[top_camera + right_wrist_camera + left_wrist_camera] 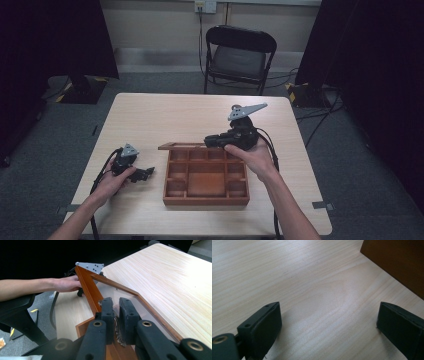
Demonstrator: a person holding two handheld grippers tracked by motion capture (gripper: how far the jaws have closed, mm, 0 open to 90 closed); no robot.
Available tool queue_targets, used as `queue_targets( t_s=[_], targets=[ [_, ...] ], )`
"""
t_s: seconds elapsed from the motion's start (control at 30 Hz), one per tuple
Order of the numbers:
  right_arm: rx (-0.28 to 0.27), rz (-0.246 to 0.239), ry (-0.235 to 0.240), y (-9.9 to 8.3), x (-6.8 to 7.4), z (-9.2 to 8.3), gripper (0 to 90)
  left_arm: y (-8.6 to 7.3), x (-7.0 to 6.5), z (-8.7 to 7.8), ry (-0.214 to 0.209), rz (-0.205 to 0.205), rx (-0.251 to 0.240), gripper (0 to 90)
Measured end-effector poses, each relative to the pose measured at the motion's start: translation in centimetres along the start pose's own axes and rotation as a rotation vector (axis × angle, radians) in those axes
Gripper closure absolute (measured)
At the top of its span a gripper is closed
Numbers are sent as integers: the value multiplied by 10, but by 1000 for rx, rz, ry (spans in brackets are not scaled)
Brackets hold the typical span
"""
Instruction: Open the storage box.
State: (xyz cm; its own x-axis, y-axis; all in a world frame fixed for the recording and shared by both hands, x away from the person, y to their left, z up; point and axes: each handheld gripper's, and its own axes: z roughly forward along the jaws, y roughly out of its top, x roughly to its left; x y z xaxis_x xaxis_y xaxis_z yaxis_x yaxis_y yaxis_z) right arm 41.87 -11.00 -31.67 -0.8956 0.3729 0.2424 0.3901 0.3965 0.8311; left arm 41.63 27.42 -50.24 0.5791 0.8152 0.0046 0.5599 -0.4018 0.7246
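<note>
A wooden box [206,200] with several compartments sits on the table's near middle. Its lid [181,146], a wooden frame [88,289] around a clear pane, is lifted on the far side and appears almost edge-on in the high view. My right gripper [210,141] is shut on the lid's free edge, and in the right gripper view its jaws [116,303] are nearly together on that edge. My left gripper [148,173] rests on the table just left of the box, open, with bare wood between its jaws [329,315]. The box's side wall [399,262] lies just ahead to the right.
The light wooden table [150,115] has free room behind and to the left of the box. A black folding chair [239,55] stands beyond the far edge. Dark curtains hang on both sides, and cables trail on the floor at the right.
</note>
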Motion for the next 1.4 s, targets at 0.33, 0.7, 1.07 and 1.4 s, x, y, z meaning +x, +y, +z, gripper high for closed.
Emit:
queue_targets(
  t_s=[0.33,0.7,1.07,1.4],
  targets=[
    [6,7,-5,6,-3,0,827,0,0,0,0,1,0,54],
    [21,17,10,11,-7,3,821,0,0,0,0,1,-1,52],
    [27,25,23,18,-13,3,821,0,0,0,0,1,0,52],
    [28,31,33,20,-17,3,808,0,0,0,0,2,0,52]
  ],
)
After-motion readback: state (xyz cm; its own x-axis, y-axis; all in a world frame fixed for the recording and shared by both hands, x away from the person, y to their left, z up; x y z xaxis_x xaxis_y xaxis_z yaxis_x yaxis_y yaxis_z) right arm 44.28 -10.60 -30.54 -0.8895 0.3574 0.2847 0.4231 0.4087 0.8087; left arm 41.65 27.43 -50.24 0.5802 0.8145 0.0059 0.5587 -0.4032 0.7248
